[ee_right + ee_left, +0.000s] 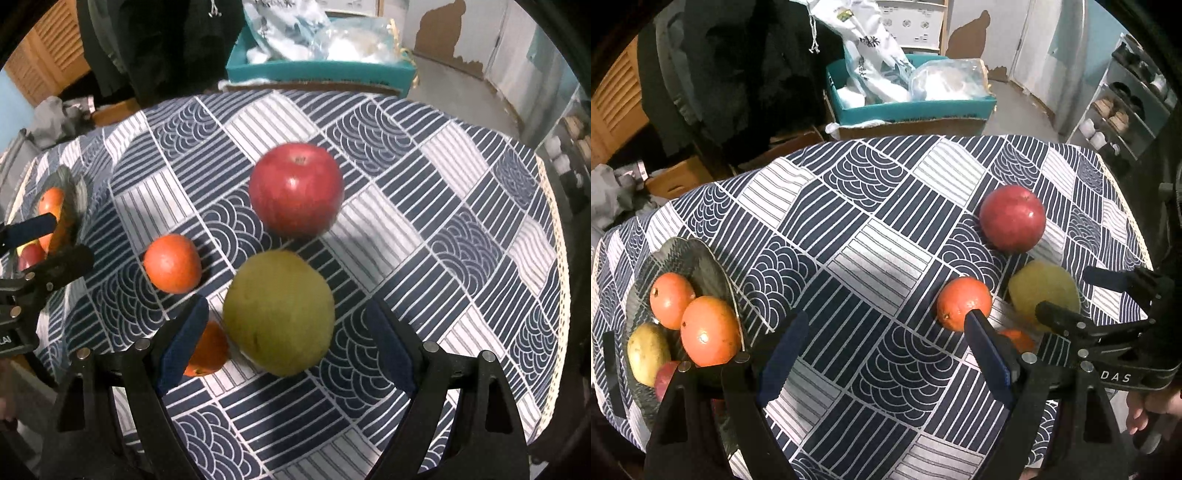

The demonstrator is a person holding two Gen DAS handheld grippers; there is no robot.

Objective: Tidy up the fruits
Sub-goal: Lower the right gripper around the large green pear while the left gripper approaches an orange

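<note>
Reaching: right gripper (288, 343) over green fruit (279, 314), jaws wide, empty.
Left gripper (886, 350): wide, empty.
Next: lower, close, carry left to plate (698, 258).

On the desk (461, 229) I found the plate (690, 258) at the left edge, holding four fruits. Well apart to the right lay an apple (295, 188) farthest back, a pear (279, 314) in front of it, one orange (171, 264) left of both, and another orange (210, 350) touching the pear's left side.
</note>
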